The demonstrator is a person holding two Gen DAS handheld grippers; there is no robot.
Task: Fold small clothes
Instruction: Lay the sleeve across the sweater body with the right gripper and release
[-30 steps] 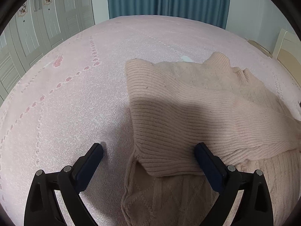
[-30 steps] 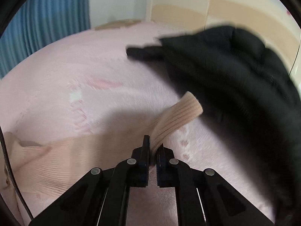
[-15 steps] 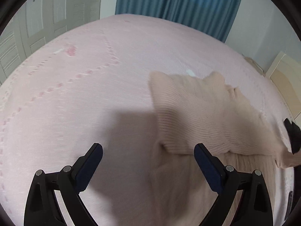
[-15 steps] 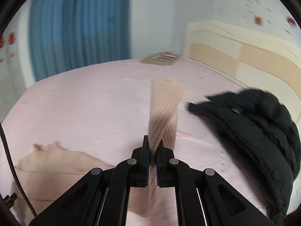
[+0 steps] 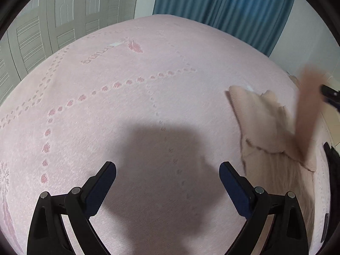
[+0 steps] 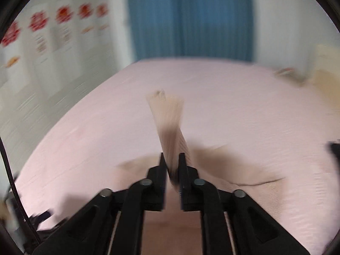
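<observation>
A beige ribbed sweater (image 5: 261,127) lies on the pink bed (image 5: 148,106), at the right of the left wrist view. One sleeve (image 5: 308,110) is lifted off it and stands up, blurred. My right gripper (image 6: 172,159) has that sleeve (image 6: 170,123) between its fingers; the jaws are opening and a gap shows beside the cloth. The sweater body (image 6: 244,170) spreads out below it. A tip of the right gripper (image 5: 330,96) shows beside the raised sleeve. My left gripper (image 5: 167,167) is wide open over bare sheet, left of the sweater, holding nothing.
A black jacket (image 5: 333,159) lies at the bed's right edge, also a dark blur (image 6: 334,148) in the right wrist view. Blue curtains (image 5: 223,6) and a white wardrobe (image 5: 53,21) stand beyond the bed. A wide stretch of pink sheet lies left of the sweater.
The right gripper swung the sleeve up and over towards the sweater body, and its jaws have parted. The left gripper drifted left, off the sweater and over bare sheet.
</observation>
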